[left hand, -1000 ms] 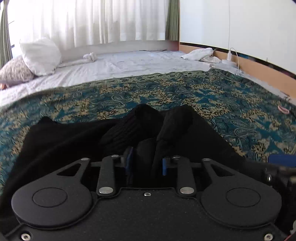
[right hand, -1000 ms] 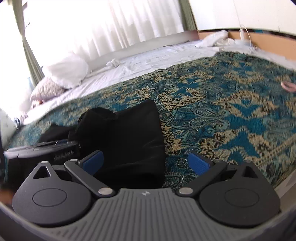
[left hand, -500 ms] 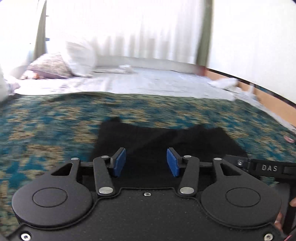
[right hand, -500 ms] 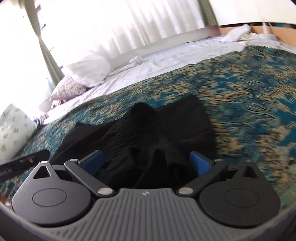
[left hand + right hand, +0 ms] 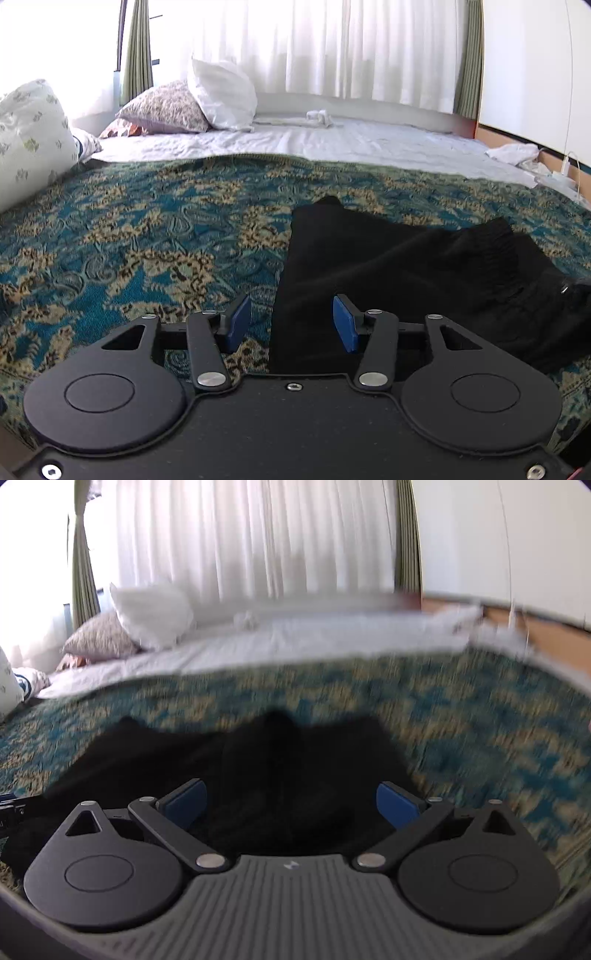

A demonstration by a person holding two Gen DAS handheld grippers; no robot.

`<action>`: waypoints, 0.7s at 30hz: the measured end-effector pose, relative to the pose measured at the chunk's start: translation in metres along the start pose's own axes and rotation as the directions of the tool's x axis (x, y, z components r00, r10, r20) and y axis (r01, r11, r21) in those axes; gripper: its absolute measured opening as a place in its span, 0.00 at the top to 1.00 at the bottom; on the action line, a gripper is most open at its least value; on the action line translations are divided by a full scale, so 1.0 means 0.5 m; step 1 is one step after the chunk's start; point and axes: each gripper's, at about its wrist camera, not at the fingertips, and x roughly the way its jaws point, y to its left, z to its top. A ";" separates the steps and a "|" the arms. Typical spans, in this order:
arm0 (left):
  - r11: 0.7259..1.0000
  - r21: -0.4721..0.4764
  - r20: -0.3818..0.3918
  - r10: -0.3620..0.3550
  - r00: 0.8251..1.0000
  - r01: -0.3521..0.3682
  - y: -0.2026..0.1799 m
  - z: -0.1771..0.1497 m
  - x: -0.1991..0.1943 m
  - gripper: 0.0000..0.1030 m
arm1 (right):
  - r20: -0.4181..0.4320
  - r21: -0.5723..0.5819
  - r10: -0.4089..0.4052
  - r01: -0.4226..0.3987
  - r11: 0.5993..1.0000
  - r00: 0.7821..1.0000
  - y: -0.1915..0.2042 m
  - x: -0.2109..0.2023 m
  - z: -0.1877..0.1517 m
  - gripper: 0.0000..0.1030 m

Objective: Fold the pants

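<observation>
The black pants lie bunched on a teal and gold patterned bedspread. My left gripper is open and empty, hovering over the pants' left edge. In the blurred right wrist view the pants fill the space ahead. My right gripper is wide open and empty just above them.
Pillows lie at the head of the bed on a white sheet. A large floral pillow sits at the left edge. White cloth and a charger lie by the wall at the right.
My left gripper let go of the pants, opened and swung left. My right gripper stayed open and moved over the middle of the pants.
</observation>
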 end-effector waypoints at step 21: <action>0.995 0.060 -0.005 -0.081 0.997 0.081 -0.060 -0.013 -0.022 0.53 | 0.035 0.034 -0.072 0.070 0.997 0.997 -0.045 0.015 0.040 0.76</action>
